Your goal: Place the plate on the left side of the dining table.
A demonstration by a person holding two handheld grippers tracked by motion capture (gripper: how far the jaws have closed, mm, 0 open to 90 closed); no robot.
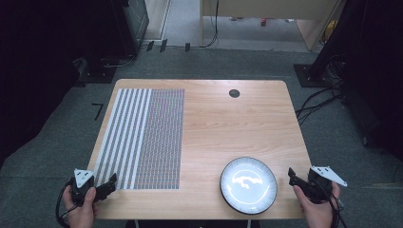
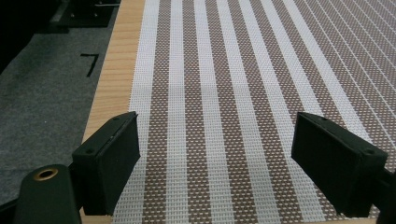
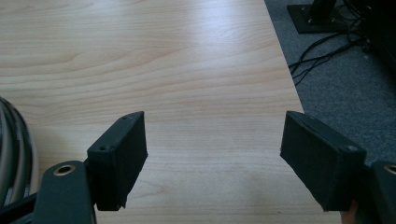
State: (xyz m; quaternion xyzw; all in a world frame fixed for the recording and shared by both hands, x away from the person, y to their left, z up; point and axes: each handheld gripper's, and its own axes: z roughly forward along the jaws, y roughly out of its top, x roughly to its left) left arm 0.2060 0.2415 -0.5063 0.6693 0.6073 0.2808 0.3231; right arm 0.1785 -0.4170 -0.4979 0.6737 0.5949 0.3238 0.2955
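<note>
We see a light wooden rectangular table [image 1: 223,123] with rounded corners standing on grey carpet [image 1: 47,142]. A small round dark grommet [image 1: 234,93] sits in its top near the far edge. Over the table's left part lies a long woven placemat [image 1: 142,137], brown with white stripes, running from the far edge nearly to the near edge. Toward the near right of the table rests a round, shiny plate with a dark rim [image 1: 248,185], well apart from the mat.

At the near left corner, we find the left gripper [image 1: 110,184] held in the left hand [image 1: 81,209]; its jaws stand wide apart over the near end of the striped mat, with nothing between them. At the near right edge, the right gripper [image 1: 292,176] sits in the right hand [image 1: 316,209], just beside the plate; its jaws also gape wide over bare wood, holding nothing.
</note>
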